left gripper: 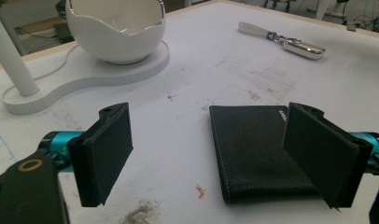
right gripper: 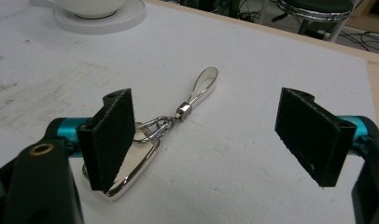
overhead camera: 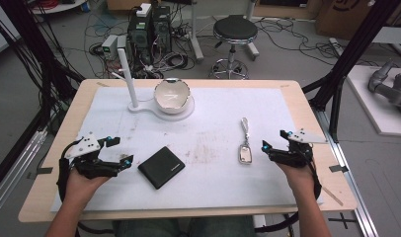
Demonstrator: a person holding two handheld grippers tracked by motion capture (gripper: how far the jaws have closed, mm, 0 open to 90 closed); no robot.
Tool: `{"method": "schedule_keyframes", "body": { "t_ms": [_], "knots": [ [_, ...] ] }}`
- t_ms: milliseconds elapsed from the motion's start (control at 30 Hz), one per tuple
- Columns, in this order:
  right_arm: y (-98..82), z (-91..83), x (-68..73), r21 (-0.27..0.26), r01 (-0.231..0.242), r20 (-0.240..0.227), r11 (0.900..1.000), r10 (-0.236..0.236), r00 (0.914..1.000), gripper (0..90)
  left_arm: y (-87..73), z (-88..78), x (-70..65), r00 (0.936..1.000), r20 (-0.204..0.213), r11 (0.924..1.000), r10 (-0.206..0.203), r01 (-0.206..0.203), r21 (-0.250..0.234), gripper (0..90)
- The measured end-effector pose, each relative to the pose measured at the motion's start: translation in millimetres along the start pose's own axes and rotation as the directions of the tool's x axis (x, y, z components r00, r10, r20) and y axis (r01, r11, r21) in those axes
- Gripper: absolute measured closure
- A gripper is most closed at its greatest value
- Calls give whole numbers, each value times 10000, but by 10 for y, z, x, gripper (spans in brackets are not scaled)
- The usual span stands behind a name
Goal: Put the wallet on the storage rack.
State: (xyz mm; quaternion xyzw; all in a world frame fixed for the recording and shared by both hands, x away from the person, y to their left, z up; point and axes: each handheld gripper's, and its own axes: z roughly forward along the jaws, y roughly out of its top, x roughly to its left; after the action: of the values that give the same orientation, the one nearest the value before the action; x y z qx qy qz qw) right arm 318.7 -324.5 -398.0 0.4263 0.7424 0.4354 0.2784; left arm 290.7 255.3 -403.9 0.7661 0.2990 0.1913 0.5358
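High view looks down on a pale wooden table (overhead camera: 65, 123) covered by a white, stained sheet (overhead camera: 208, 143). At the far side sits a white egg-shaped bowl with a jagged silver rim (overhead camera: 172, 96) on a flat white stand with an upright white post (overhead camera: 131, 81). A black leather wallet (overhead camera: 161, 167) lies near the front, just beside the left gripper (overhead camera: 121, 151), whose jaws stand wide apart with nothing between them. A shiny silver key fob with a white loop strap (overhead camera: 245, 148) lies right of centre, just beside the right gripper (overhead camera: 271, 139), which is likewise spread and empty-handed.

Left gripper view has the wallet (left gripper: 253, 149) lying flat on the sheet, partly behind one jaw. Right gripper view has the key fob (right gripper: 145, 156) partly behind one jaw, its strap reaching away across the sheet.
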Motion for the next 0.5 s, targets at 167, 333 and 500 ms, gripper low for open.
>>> {"method": "schedule_keyframes", "body": {
  "t_ms": [167, 333, 500],
  "knots": [
    [-7, 5, -1, 33, -44, -29, 10000, 44, 10000, 206, -5, 15, -21, 9999, 125, 10000, 50, -51, 46, 161],
    [3, 20, 11, 29, -53, -67, 10000, 53, 10000, 206, -15, 30, -44, 9998, 189, 9999, 12, -14, 103, 161],
    [3, 28, 16, 38, -2, -103, 10000, 3, 9999, 206, -31, 35, -35, 9998, 168, 9998, -72, 69, 174, 161]
  ]
}}
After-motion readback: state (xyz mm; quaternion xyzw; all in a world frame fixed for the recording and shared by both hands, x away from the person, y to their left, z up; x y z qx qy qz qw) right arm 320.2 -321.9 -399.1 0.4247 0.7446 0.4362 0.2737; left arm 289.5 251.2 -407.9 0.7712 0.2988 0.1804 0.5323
